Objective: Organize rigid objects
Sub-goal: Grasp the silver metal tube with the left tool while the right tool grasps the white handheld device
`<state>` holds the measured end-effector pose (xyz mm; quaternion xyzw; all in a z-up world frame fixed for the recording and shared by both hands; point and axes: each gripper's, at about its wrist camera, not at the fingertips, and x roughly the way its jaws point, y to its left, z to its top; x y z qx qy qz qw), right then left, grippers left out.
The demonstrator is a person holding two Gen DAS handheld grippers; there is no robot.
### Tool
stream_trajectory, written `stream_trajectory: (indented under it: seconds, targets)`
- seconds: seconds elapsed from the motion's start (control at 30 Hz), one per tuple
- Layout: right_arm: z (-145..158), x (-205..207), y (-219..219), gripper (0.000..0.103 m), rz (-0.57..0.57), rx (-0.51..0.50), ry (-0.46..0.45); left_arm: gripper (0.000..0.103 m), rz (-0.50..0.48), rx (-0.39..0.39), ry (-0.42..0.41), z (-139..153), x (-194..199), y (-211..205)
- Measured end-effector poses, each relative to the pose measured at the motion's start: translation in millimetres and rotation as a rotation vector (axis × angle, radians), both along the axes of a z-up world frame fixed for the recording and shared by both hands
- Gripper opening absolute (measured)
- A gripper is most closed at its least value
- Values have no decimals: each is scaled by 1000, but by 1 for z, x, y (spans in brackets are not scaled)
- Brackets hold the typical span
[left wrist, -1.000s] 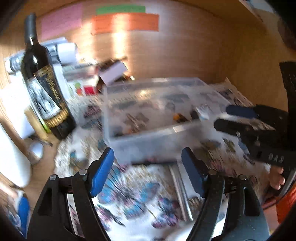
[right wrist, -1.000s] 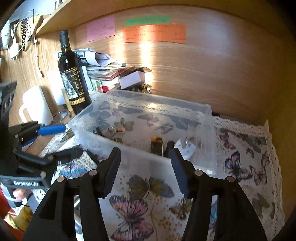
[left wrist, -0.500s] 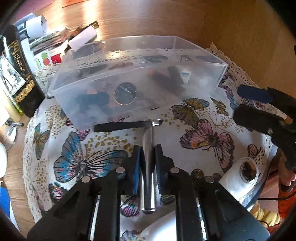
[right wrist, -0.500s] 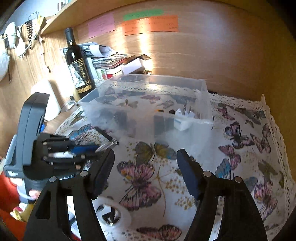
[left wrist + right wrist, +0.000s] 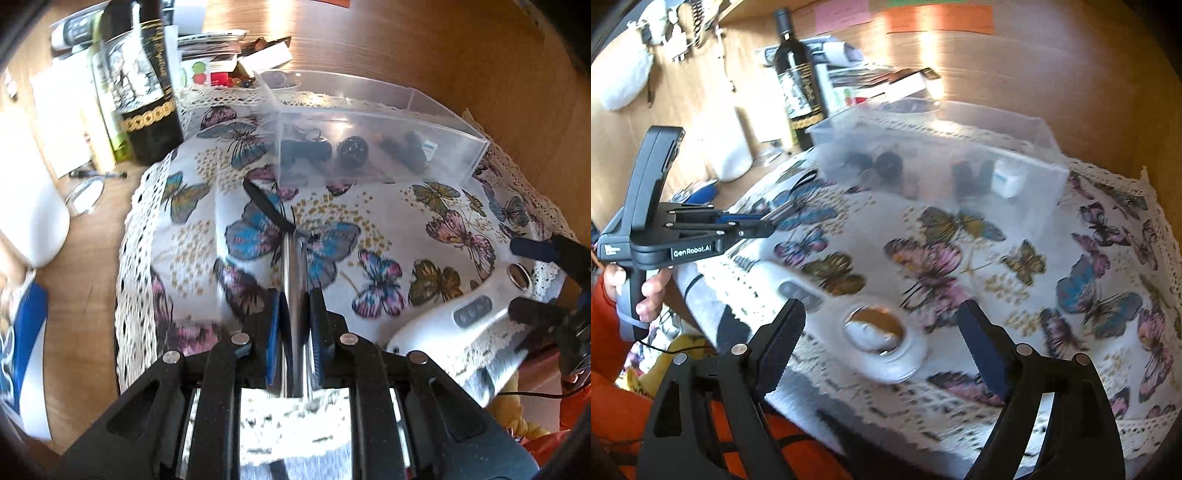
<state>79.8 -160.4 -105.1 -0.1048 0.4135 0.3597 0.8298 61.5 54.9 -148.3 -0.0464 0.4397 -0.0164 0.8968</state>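
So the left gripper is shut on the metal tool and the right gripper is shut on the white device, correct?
Not quite. The left gripper is shut on the metal tool, but the right gripper is open: in the right wrist view its jaws stand wide apart over the white device, gripping nothing.

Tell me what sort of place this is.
Probably a home desk or shelf nook, not a workshop: a butterfly-print lace cloth covers the wooden surface, a wine bottle stands beside stacked papers, and sticky notes are on the wood back panel. A clear plastic bin holds small items.
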Motion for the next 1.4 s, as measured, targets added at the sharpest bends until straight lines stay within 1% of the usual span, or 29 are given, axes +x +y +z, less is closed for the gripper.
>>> stream_trajectory:
  seconds: [0.13,0.2,0.23,0.27,0.33,0.37,0.4,0.43,0.5,0.63,0.67,0.7,0.73,0.77,0.87,0.9,0.93,1.07,1.17,1.4]
  targets:
    - [-10,-3,9,83,2,-38,-14,15,-3,29,-16,-1,-12,-6]
    - [-13,0,12,79,5,-33,2,15,-5,43,-20,0,-12,-11]
    - [-15,2,13,68,8,-28,9,15,-5,48,-24,0,-14,-11]
    - [-16,3,14,65,4,-31,9,15,-6,56,-26,-1,-15,-11]
    - [-16,6,15,49,-28,-57,-18,15,-7,64,-28,-2,-14,-13]
    - [-15,7,15,46,-40,-63,-22,15,-7,64,-30,-2,-14,-12]
    - [-15,10,14,40,-55,-67,-17,15,-6,63,-30,-2,-13,-12]
    - [-16,12,12,38,-72,-69,-11,15,-5,61,-30,-2,-13,-12]
    - [-16,15,10,37,-89,-81,-9,17,-5,57,-31,-2,-10,-11]
    - [-13,13,15,38,-57,-103,-20,17,-24,76,-47,-4,-6,-16]
    - [-13,14,16,40,-52,-102,-15,17,-28,83,-50,-5,-6,-17]
    - [-13,17,20,45,-40,-101,2,16,-30,92,-55,-5,-5,-18]
    - [-13,20,23,47,-36,-99,9,15,-33,95,-57,-5,-4,-19]
    - [-13,24,27,48,-35,-100,11,15,-39,97,-57,-5,-3,-21]
    - [-16,34,40,47,-24,-114,14,15,-44,96,-59,-5,0,-22]
    - [-18,37,44,41,-24,-120,5,15,-44,94,-60,-4,0,-22]
    - [-18,37,46,38,-28,-127,-9,15,-45,89,-63,-3,1,-22]
    - [-16,28,45,38,-41,-124,-43,15,-42,64,-91,4,0,-23]
    - [-9,20,38,38,-51,-100,-45,15,-39,47,-119,13,-2,-23]
    - [20,12,21,38,-88,-43,-115,15,-40,20,-205,44,-6,-23]
